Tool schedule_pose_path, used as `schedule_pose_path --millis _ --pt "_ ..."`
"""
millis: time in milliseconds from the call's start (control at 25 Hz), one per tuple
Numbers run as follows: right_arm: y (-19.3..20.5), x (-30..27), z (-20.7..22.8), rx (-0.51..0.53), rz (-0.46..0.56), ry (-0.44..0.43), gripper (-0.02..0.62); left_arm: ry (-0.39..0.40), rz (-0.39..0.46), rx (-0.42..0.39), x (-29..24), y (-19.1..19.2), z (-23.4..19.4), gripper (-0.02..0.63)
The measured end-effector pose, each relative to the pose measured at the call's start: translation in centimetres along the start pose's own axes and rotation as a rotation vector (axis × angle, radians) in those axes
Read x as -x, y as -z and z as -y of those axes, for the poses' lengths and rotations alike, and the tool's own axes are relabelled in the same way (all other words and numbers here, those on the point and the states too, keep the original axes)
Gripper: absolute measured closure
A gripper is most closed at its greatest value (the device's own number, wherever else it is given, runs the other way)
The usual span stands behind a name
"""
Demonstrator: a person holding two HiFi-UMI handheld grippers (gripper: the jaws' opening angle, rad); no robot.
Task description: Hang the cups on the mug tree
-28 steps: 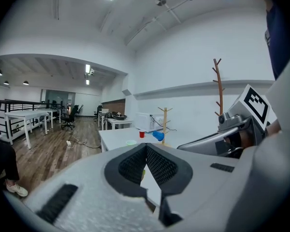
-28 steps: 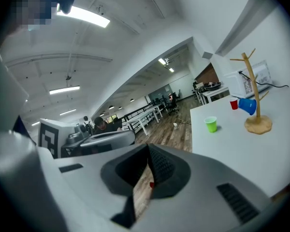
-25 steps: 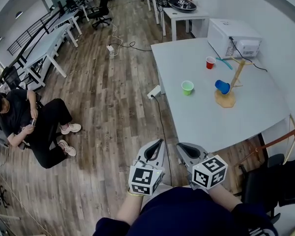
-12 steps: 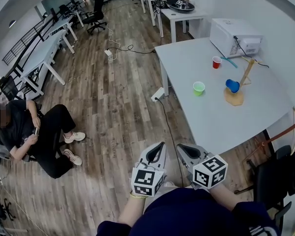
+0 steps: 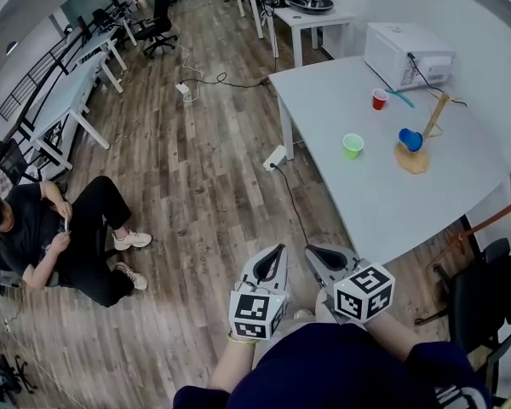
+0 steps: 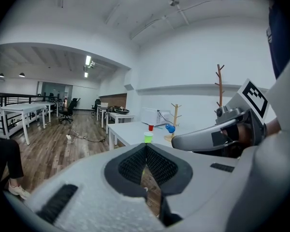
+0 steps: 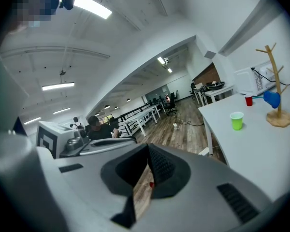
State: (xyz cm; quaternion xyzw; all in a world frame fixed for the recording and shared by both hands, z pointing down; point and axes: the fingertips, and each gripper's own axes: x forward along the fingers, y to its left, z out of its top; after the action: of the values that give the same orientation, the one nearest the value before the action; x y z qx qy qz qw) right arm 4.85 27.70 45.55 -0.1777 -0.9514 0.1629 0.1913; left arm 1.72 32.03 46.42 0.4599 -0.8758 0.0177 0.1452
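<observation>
While the left tongs [image 5: 275, 254] and right tongs [image 5: 317, 254] hang clenched and empty, well short of the white worktop [image 5: 366, 216] where a green plastic cup [image 5: 353, 146] and a red plastic cup [image 5: 380, 99] stand near the wooden mug tree [image 5: 432, 119] bearing a blue plastic cup [image 5: 410, 139], it seems best to close in squarely and open only beside the green plastic cup.

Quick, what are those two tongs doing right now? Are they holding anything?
Left tongs: closed, holding nothing.
Right tongs: closed, holding nothing.

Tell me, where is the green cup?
In the head view the green cup stands upright on the white table at the upper right, left of the mug tree and its blue cup, nearer than the red cup.
</observation>
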Motion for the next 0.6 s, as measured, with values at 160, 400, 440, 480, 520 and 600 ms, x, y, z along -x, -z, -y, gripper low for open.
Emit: schedule_pose_path --millis 160,400,440,480,520,600 --pt "-0.2 -0.7 0.0 0.022 -0.007 0.001 0.566 -0.002 0.007 0.010 -0.3 0.1 -0.7 0.586" --pt "-1.0 -2.5 0.6 0.034 -0.020 -0.020 0.566 -0.018 0.006 0.005 -1.6 -0.2 -1.9 0.586" --pt "-1.1 -2.9 0.8 0.037 -0.023 -0.026 0.566 -0.021 0.007 0.001 -1.9 -0.2 -2.2 0.586" --pt "-1.2 -3.4 0.9 0.040 -0.026 -0.033 0.566 -0.024 0.008 0.001 -2.2 -0.2 -2.5 0.586" --pt "-1.4 -4.0 1.0 0.041 -0.027 -0.039 0.566 -0.027 0.009 0.004 -2.5 -0.3 -2.9 0.586" --pt "-1.7 -5.1 1.2 0.040 -0.027 -0.052 0.566 -0.029 0.010 0.009 -3.1 -0.5 -3.6 0.586"
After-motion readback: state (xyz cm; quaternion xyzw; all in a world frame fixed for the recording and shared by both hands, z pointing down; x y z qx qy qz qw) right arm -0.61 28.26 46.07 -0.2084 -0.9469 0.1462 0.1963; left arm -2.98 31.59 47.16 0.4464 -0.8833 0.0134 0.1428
